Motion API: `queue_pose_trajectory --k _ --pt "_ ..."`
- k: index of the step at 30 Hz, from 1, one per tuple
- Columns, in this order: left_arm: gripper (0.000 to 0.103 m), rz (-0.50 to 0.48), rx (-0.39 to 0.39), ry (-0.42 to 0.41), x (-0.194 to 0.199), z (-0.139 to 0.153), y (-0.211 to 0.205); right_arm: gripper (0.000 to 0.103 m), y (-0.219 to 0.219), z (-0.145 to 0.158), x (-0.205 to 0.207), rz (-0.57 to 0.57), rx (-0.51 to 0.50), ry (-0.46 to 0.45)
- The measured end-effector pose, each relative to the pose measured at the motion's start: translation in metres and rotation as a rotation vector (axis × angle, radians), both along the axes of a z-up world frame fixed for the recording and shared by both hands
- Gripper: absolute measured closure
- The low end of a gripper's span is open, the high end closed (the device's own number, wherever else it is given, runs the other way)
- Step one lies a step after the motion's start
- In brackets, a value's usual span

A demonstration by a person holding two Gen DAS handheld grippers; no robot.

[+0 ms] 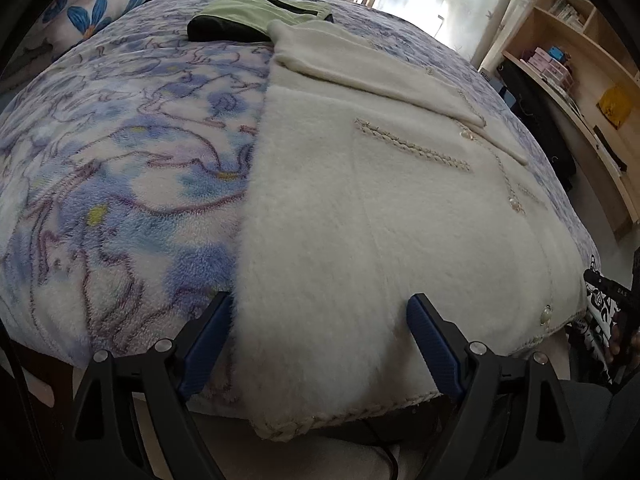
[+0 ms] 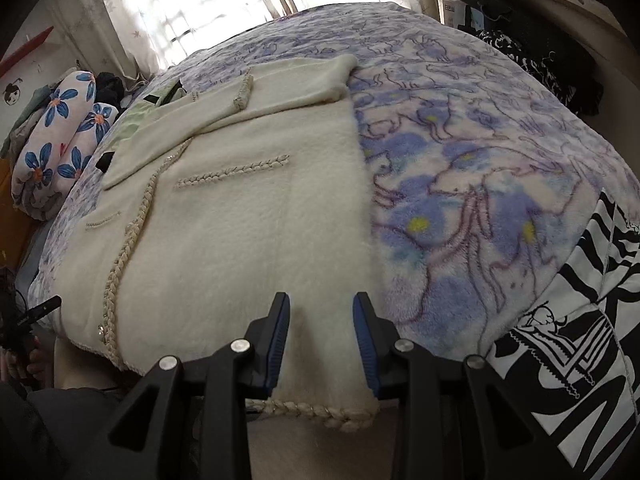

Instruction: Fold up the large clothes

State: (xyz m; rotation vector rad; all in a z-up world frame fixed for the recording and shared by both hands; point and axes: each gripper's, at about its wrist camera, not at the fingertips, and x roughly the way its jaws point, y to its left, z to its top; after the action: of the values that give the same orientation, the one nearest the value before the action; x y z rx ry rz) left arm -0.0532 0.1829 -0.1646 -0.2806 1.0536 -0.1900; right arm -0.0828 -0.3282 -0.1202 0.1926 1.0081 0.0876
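A: Cream fuzzy knit, that's the cardigan (image 1: 360,208). Laid flat on the bed (image 1: 120,168), front side up, fills the centre of both views.

B: Details?

A: Braided trim down the front opening and along the hem, two braided pocket lines, pearl-like buttons (image 1: 545,314) on the placket. Sleeves are folded across the chest, upper centre of the frame. Hem hangs slightly over the near bed edge at the bottom.

B: Bed cover?

A: Fleece blanket, blue and purple animal print. Green and black garment (image 1: 256,12) past the collar, top centre in the left view. Flower-print pillow (image 2: 60,136) at the left edge in the right view. Black-and-white patterned cloth (image 2: 580,340) lower right there.

B: Left gripper (image 1: 318,312)?

A: Fingers (image 1: 208,340) wide apart, holding nothing. They straddle the cardigan's left side near the hem; the left tip is over the blanket just beside the garment edge, the right tip over the knit. Contact, cannot tell.

B: Right gripper (image 2: 320,312)?

A: Fingers (image 2: 278,336) partly apart, narrower gap than the left pair, nothing clamped. Both tips sit over the knit near the cardigan's right hem corner, bottom centre. Touching or hovering, cannot tell.
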Motion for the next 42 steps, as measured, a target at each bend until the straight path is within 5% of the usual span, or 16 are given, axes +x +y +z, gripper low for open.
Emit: queue_pose_trajectory --k 8,18,21,23,25,31,37,42 --pt "0.015 -0.056 -0.064 0.024 0.000 -0.004 0.005 0.070 -0.012 -0.007 -0.001 0.004 -0.027 0.040" --pt "0.015 -0.105 -0.091 0.045 0.004 -0.013 0.005 0.068 -0.021 -0.034 0.005 0.027 0.154 0.058" --pt "0.036 -0.126 -0.046 0.026 0.000 -0.006 -0.002 0.077 -0.012 -0.031 0.006 0.067 0.153 0.038" --pt "0.070 -0.141 -0.070 0.023 0.000 -0.003 -0.005 0.087 -0.004 -0.025 0.006 0.097 0.150 0.021" --pt "0.089 -0.143 -0.133 0.037 0.002 -0.001 -0.004 0.088 0.002 -0.019 0.009 0.120 0.179 0.002" --pt "0.091 -0.085 -0.261 0.002 0.013 0.023 -0.007 0.089 0.021 0.013 0.023 0.157 0.252 -0.091" --pt "0.091 0.019 -0.444 -0.154 0.051 0.079 0.009 0.090 0.018 0.067 0.063 0.120 0.376 -0.251" --pt "0.091 0.064 -0.415 -0.223 0.116 0.122 0.011 0.090 0.022 0.112 0.132 0.094 0.380 -0.332"
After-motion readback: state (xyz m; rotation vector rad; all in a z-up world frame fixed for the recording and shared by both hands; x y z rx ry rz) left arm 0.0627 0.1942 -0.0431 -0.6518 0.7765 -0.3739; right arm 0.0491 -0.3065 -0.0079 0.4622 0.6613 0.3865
